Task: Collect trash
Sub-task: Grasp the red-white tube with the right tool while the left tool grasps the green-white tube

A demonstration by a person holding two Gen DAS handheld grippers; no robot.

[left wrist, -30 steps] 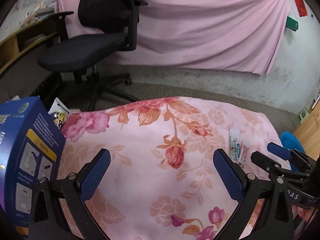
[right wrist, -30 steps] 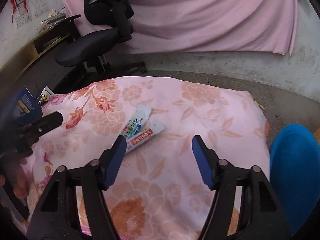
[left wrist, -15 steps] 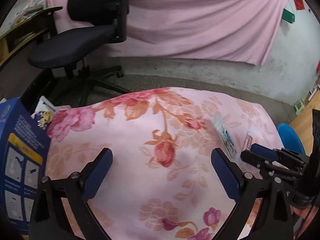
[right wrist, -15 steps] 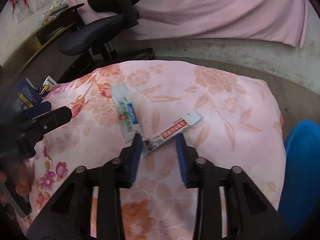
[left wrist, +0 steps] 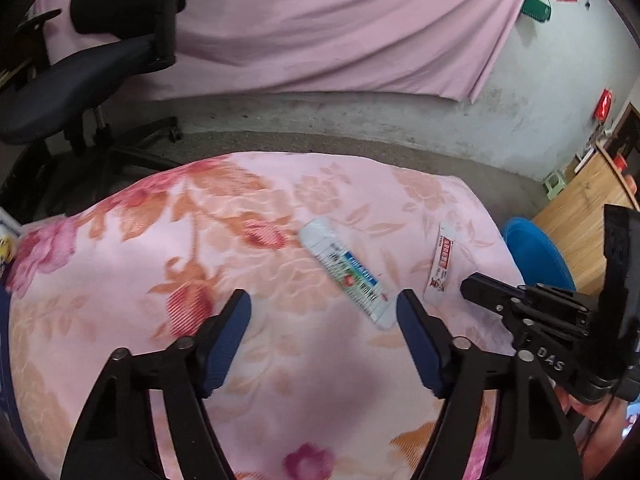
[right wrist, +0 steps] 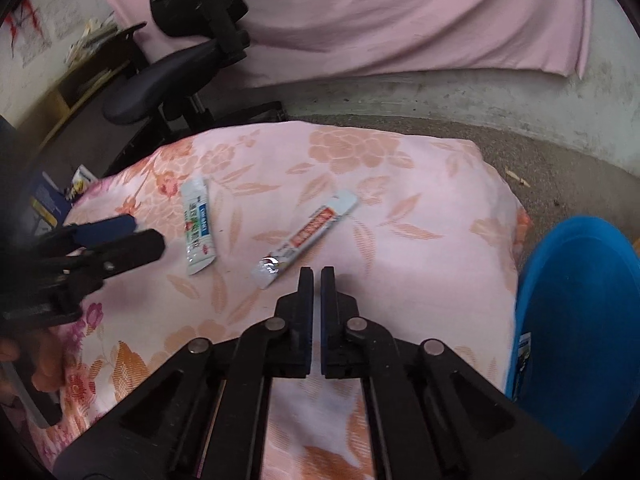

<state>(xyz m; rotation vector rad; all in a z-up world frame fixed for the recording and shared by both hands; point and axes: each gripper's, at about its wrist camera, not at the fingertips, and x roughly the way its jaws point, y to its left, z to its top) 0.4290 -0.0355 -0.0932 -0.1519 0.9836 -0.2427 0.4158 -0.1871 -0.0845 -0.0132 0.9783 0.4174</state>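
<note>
Right now the trash we are after is two flat wrappers lying on the floral pink cloth (right wrist: pixel 400 208). The red-printed wrapper (right wrist: pixel 306 240) lies at a slant, its silvery near end just off the tip of our right gripper (right wrist: pixel 317 276), at about eleven o'clock from it. The blue-and-green wrapper (right wrist: pixel 197 224) lies near it, apart, toward nine o'clock; in the left wrist view it (left wrist: pixel 347 272) stretches from twelve toward two o'clock of our left gripper (left wrist: pixel 323 308), its near end almost at the right-hand finger.

Our right gripper's jaws stand nearly closed with only a thin slit between them, and nothing is between the pads. Our left gripper stands wide open and empty.

We judge the step in hand to be picking up a wrapper, and neither is yet held. To do it well on the right, we should open the jaws again, slide a little toward eleven o'clock so the silvery end sits between the pads, press lightly into the soft cloth and pinch only the foil, not a fold of fabric. On the left, we should shift toward two o'clock before closing.

The blue bin (right wrist: pixel 580 320) waits at three o'clock off the cloth's edge; an office chair (right wrist: pixel 172 76) stands beyond at ten o'clock.
</note>
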